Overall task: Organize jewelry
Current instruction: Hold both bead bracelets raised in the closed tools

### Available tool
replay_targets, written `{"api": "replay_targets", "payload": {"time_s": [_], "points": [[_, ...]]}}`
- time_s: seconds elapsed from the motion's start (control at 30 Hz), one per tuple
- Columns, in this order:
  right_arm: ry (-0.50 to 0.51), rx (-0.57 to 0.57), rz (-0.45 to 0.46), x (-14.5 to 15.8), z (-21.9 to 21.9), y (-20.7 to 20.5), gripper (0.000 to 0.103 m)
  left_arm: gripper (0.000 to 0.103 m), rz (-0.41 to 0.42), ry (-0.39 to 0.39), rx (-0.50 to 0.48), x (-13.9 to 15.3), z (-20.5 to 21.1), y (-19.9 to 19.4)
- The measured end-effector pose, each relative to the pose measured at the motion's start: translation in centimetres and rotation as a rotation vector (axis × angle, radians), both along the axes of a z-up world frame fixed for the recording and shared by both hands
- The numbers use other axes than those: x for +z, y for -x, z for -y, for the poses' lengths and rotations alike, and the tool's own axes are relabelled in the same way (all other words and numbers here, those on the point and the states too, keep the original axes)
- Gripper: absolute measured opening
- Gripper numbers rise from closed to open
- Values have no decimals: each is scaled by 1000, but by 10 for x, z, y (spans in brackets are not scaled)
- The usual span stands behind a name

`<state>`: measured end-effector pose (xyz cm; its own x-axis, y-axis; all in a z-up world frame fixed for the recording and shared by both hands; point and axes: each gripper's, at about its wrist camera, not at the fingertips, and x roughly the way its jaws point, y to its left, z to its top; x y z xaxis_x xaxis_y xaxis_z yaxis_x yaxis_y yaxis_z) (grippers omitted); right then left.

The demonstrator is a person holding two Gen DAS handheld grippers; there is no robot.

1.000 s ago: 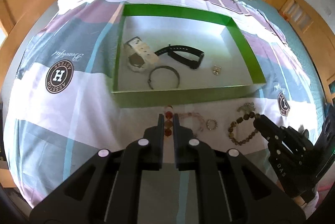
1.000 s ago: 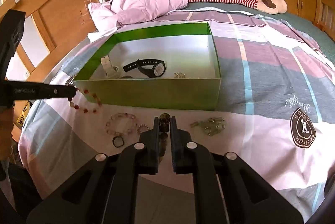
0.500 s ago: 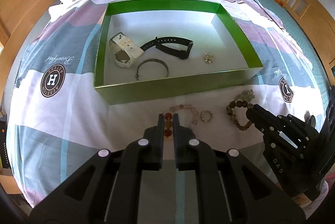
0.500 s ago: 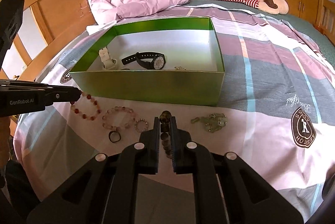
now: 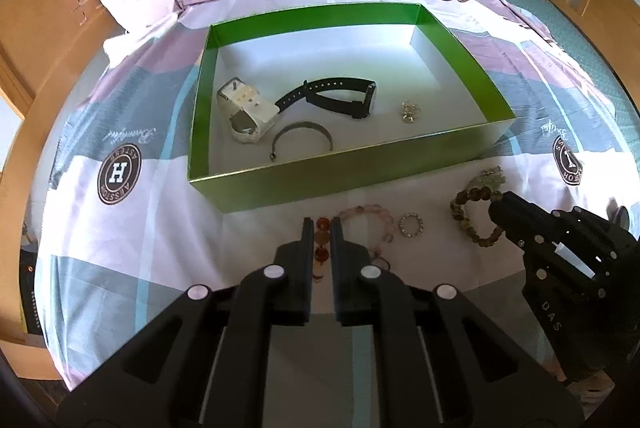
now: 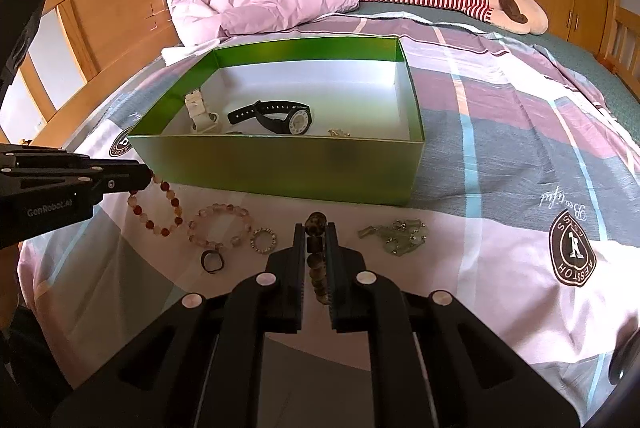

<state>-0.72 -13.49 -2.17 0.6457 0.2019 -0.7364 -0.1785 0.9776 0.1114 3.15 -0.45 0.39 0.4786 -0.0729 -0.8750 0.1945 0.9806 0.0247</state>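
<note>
My left gripper (image 5: pixel 321 228) clamps a red bead bracelet (image 6: pixel 156 206); my right gripper (image 6: pixel 315 233) clamps a brown bead bracelet (image 5: pixel 472 214). Ahead of both jaws, the green box (image 5: pixel 320 176) sits on the patchwork bedspread (image 5: pixel 120 236), wooden headboard (image 6: pixel 100 12) beyond.

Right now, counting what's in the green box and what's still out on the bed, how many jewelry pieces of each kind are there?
Watches: 2, white watch, black watch
Beaded bracelets: 3, red bracelet, pink bracelet, brown bracelet
Bangle: 1
Rings: 2, sparkly ring, dark ring
Small gold piece: 1
Pale green piece: 1
Total: 10
</note>
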Motion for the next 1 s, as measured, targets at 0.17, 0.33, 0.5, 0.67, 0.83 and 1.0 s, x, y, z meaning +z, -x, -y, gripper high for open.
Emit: {"api": "replay_targets", "payload": {"time_s": [0.17, 0.33, 0.5, 0.67, 0.83, 1.0], "points": [[3, 1, 1, 0, -1, 0, 10, 8, 20, -24, -2, 1, 2, 1], [3, 1, 1, 0, -1, 0, 10, 8, 60, -52, -3, 5, 3, 4], [2, 1, 4, 1, -1, 0, 10, 8, 75, -60, -2, 7, 4, 4], [-2, 2, 9, 2, -1, 0, 10, 8, 77, -63, -2, 7, 4, 5], [-11, 2, 20, 5, 0, 1, 10, 8, 82, -67, -2, 7, 4, 5], [-13, 5, 23, 6, 0, 2, 10, 8, 80, -74, -4, 6, 4, 5]]}}
